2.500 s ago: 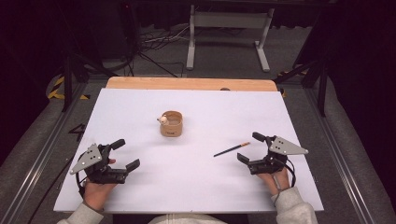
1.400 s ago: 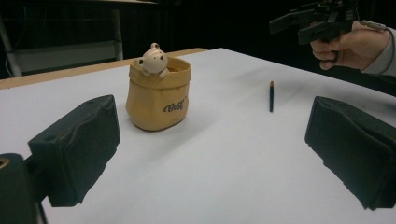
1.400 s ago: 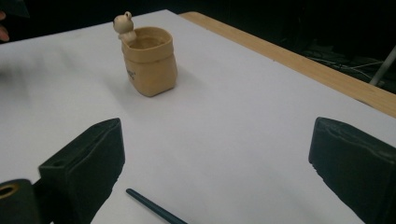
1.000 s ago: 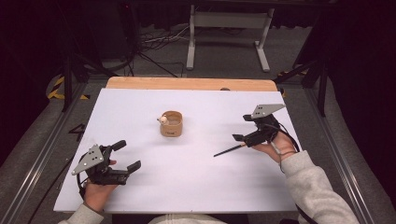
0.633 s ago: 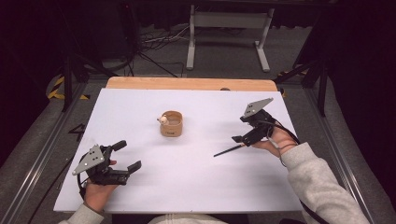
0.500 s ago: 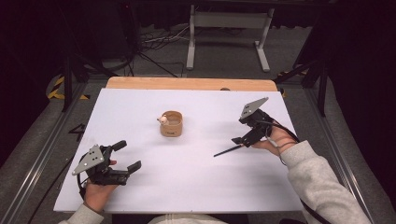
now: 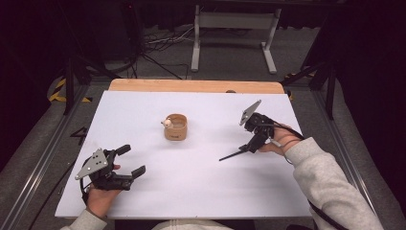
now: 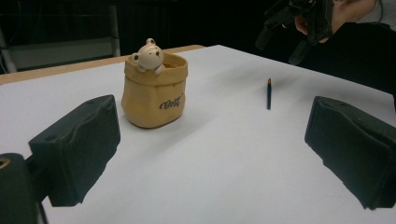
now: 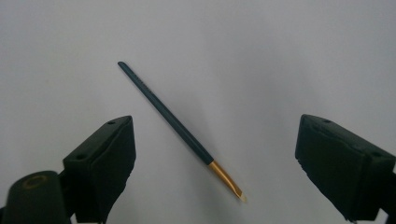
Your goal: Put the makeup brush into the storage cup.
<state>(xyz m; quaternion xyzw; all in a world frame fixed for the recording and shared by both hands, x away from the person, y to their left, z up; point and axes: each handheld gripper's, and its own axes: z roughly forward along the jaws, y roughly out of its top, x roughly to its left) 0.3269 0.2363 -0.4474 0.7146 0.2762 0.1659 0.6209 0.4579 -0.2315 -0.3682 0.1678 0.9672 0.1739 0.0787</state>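
A tan pot [image 8: 154,91] with a small bear [image 8: 148,55] at its rim stood beyond the left gripper's [image 7: 125,160] wide jaws, while a dark brush [image 9: 179,129] lay flat on the worktop [image 7: 191,182] between the right gripper's [image 9: 212,163] wide jaws, untouched.

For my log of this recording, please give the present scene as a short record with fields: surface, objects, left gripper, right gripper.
surface: white table
objects: tan pot with a small bear figure on its rim; thin dark brush with gold ferrule, lying flat
left gripper: open, low over the table, holds nothing
right gripper: open, pointing down over the brush, jaws on either side, not touching it
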